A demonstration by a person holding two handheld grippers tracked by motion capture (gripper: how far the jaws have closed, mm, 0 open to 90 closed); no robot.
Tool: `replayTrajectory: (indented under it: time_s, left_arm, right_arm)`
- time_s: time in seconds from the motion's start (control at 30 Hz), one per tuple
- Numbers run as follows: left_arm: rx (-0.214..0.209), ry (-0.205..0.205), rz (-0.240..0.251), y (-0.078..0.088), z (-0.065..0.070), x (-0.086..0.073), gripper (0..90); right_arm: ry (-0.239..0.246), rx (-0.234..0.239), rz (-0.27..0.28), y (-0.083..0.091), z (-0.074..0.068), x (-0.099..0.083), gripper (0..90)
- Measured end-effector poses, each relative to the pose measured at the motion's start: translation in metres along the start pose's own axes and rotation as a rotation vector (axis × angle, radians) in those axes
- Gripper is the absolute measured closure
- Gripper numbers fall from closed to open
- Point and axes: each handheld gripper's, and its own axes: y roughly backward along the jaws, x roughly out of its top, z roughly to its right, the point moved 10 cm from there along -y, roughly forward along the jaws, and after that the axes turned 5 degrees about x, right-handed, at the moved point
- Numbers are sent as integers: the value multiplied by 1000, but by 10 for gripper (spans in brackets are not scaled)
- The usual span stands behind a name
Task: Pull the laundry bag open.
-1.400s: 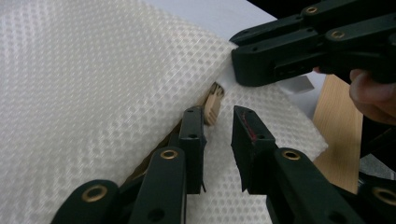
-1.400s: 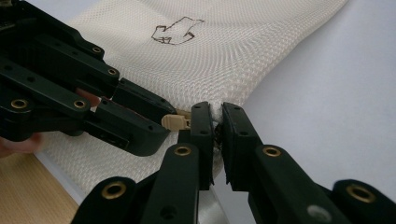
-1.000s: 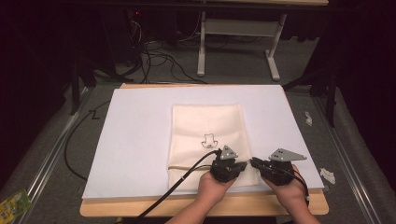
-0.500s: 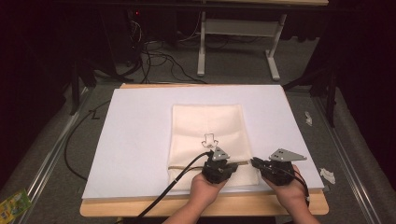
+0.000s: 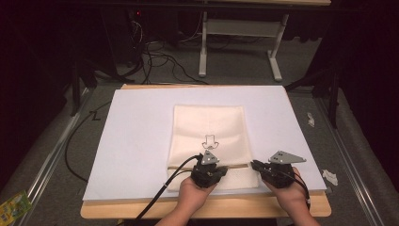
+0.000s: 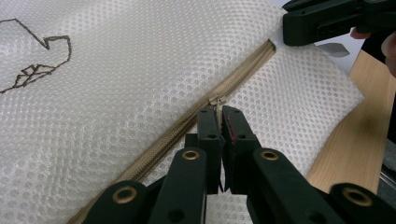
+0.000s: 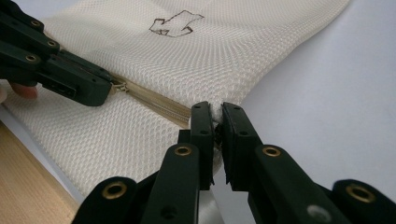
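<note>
Left gripper view: the left gripper [image 6: 219, 122] pinches the zipper pull [image 6: 217, 101] of a cream mesh bag [image 6: 116, 84]. At the bag's right edge, the right gripper [image 7: 215, 122] clamps the fabric. Farther out, the bag lies on a white board [image 5: 136, 136].

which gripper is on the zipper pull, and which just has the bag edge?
The left gripper has the zipper pull, jaws shut on it partway along the zipper. The right gripper pinches the mesh bag at its edge, by the zipper's end.
</note>
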Motion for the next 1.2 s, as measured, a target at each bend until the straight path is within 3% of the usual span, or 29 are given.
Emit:
replayTrajectory:
  time_s: [0.1,0.2,0.37,0.5,0.53,0.67,0.73,0.8,0.9,1.0,1.03,1.07,1.1,1.17,1.2]
  left_arm:
    - [19,9,-17,3,-5,-3,874]
    - [37,25,-21,8,-16,-7,874]
    - [71,31,-35,25,-35,-16,874]
    - [82,21,-56,43,-49,-26,873]
    - [105,9,-67,47,-53,-28,873]
    - [152,4,-80,66,-71,-35,875]
    - [173,33,-82,77,-85,-40,875]
    - [194,69,-75,89,-99,-45,875]
    - [238,83,-82,106,-117,-55,875]
    - [212,138,-52,119,-131,-62,869]
    - [338,91,-67,127,-147,-66,900]
    - [338,91,-67,127,-147,-66,900]
    - [324,139,-45,133,-153,-66,900]
    - [290,230,20,145,-163,-66,900]
    - [269,245,34,147,-164,-66,900]
  right_arm:
    - [7,-12,-11,0,0,-1,852]
    - [-16,-22,-10,1,6,-3,853]
    - [-35,-31,-8,3,15,-6,852]
    - [-21,-24,-16,1,11,-7,851]
    - [-23,-7,-14,0,7,-6,851]
    - [3,-33,-24,-1,4,-4,854]
    - [6,-48,-24,0,7,-4,854]
    - [-22,-42,-21,2,12,-6,854]
    - [-41,-57,-27,4,19,-10,854]
    - [-68,-58,-13,8,27,-10,852]
    - [-81,-76,-14,9,28,-11,854]
    - [-81,-76,-14,9,28,-11,854]
    - [-44,-128,-26,11,32,-12,854]
    - [-85,-128,-4,15,39,-12,847]
    - [-109,-129,15,19,44,-13,831]
